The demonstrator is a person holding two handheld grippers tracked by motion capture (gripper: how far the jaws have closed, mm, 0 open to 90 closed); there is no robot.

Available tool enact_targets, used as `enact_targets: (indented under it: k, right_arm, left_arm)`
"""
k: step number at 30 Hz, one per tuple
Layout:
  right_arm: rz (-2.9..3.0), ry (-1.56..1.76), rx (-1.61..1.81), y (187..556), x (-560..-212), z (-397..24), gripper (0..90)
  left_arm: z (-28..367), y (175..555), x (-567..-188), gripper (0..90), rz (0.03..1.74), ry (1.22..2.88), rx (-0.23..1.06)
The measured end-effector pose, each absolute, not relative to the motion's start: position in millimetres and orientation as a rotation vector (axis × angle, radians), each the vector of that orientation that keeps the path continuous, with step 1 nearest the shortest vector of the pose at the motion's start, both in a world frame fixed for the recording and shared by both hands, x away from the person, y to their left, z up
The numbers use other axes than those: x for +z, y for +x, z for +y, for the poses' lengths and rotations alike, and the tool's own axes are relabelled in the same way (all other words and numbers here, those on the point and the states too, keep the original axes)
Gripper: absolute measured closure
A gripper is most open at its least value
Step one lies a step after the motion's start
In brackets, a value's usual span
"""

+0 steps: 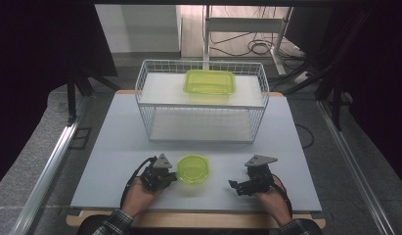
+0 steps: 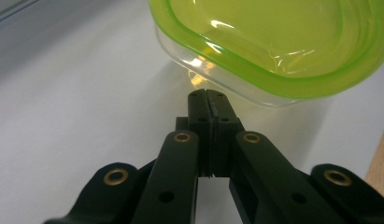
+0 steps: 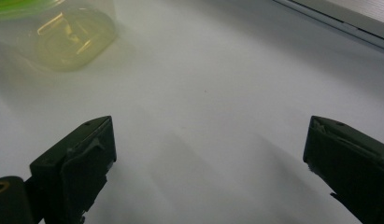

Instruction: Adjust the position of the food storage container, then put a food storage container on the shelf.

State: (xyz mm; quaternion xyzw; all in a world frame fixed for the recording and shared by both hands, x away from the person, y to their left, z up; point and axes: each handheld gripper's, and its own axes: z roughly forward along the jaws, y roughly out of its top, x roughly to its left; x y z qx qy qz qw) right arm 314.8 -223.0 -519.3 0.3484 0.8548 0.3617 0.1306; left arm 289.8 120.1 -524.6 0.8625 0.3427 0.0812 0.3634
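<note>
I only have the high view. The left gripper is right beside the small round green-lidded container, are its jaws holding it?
Observer: No. In the left gripper view the left gripper is shut with nothing between its jaws, its tips just short of the round container.
Operator: And the right one?
Observer: The right gripper is open, jaws wide apart over bare table.
Operator: Does that container have anything inside?
Observer: Through its clear wall it looks empty, though glare hides part of it.

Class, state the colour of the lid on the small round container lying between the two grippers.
Yellow-green, translucent: the lid shows best in the left gripper view.
</note>
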Motion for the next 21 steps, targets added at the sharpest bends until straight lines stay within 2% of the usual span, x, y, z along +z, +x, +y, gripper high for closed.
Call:
enact_targets:
  k: [10,12,14,17,21]
  right_arm:
    - [2.49,1.01,1.047,314.6,-520.0,-222.3,2.5]
    - [2.49,1.011,1.049,314.5,-519.9,-222.3,2.5]
    - [2.489,1.013,1.056,314.4,-519.5,-222.6,2.4]
    - [2.489,1.018,1.07,314.4,-518.9,-223.7,2.5]
    - [2.483,1.026,1.094,314.3,-516.8,-225.0,2.4]
  left_arm:
    - [95.7,285.3,-527.1,89.7,0.814,2.259,0.19]
    - [97.6,284.6,-527.1,86.2,0.827,2.268,0.214]
    - [102.9,284.0,-526.4,72.3,0.849,2.261,0.258]
    - [111.3,283.4,-526.1,42.9,0.886,2.225,0.285]
    - [118.7,280.8,-525.2,17.4,0.915,2.199,0.327]
